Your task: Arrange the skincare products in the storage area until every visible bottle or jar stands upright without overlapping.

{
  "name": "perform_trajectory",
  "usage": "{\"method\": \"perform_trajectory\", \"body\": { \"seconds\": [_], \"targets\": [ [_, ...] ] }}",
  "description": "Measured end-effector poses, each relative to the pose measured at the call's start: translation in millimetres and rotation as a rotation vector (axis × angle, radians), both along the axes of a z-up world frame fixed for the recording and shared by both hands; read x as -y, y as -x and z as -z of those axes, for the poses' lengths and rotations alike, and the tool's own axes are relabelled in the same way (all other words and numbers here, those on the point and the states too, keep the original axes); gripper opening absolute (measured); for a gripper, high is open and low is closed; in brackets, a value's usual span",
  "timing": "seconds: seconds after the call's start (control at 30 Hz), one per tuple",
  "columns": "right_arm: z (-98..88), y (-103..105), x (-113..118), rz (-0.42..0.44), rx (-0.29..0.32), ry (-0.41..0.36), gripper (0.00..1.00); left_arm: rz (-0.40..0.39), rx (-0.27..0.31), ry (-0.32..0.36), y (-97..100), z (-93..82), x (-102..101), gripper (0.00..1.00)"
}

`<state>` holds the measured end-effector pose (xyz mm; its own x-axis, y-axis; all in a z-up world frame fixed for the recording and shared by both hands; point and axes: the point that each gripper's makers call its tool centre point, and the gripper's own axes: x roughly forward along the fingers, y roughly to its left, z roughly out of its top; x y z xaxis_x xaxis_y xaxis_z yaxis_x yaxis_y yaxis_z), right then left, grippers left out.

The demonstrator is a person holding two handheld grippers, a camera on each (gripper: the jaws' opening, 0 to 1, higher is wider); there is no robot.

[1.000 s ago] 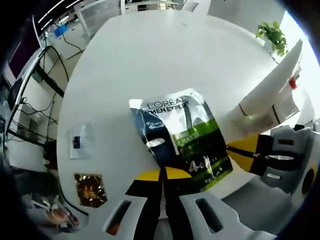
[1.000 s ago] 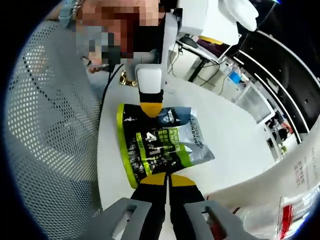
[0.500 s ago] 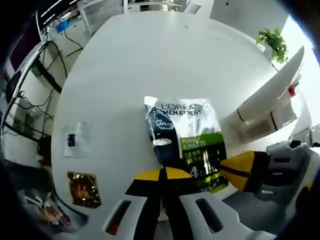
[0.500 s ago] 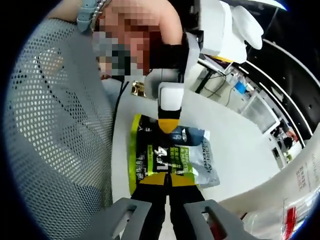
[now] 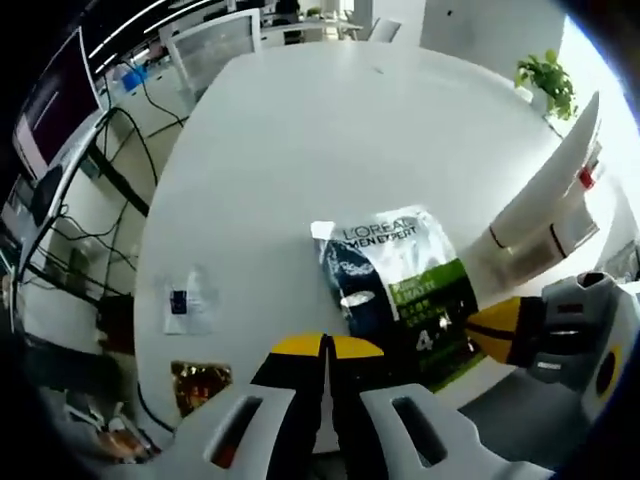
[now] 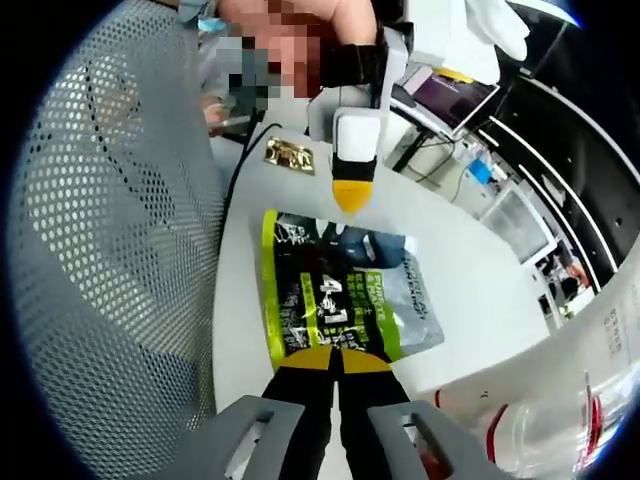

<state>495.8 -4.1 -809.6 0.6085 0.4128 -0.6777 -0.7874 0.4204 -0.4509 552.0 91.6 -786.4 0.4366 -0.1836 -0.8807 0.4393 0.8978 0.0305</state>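
A flat skincare pouch (image 5: 405,300) printed in black, green and silver lies face up on the white counter (image 5: 330,130). In the right gripper view the right claw (image 6: 333,358) is closed on the pouch's (image 6: 335,300) near edge, its yellow tips pressed together over the foil. In the left gripper view the left claw (image 5: 326,347) has its jaws together just beside the pouch, on its left; whether it pinches the edge I cannot tell. The right claw (image 5: 500,330) comes in from the right and meets the pouch's lower corner. Left of the pouch lie a small clear sachet (image 5: 186,300) and a gold-brown sachet (image 5: 200,382), the latter partly cut off by the claw body. Right of the pouch a white storage box (image 5: 545,195) stands; its contents are hidden. A grey mesh chair back (image 6: 110,250) rises beside the counter.
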Motion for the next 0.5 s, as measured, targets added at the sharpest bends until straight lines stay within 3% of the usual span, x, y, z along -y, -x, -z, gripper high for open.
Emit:
{"method": "perform_trajectory", "body": {
  "seconds": [0.03,0.1,0.17,0.23,0.33,0.4,0.5],
  "targets": [
    [0.0,-0.1,0.1,0.006,-0.003,-0.003,0.0,-0.005,-0.012,0.024,1.6,-1.1,3.7,0.01],
    [-0.3,-0.3,0.0,0.007,-0.004,0.001,0.0,0.013,-0.078,0.144,13.1,-4.5,25.2,0.01],
    [-0.3,-0.2,-0.1,0.008,-0.001,0.003,0.0,0.025,-0.152,0.176,24.6,0.9,32.3,0.01],
    [-0.4,-0.1,-0.2,0.001,0.007,0.009,0.0,0.049,-0.182,0.102,28.6,13.0,25.9,0.01],
    [-0.4,-0.4,0.3,0.003,0.004,0.013,0.0,0.125,-0.159,-0.014,28.5,25.3,17.5,0.01],
    [-0.3,-0.4,1.6,0.006,-0.001,0.017,0.0,0.158,-0.168,-0.02,32.4,29.7,21.6,0.01],
    [-0.2,-0.7,5.2,-0.004,0.005,0.045,0.0,0.175,-0.117,-0.006,25.7,26.3,24.7,0.01]
  ]
}}
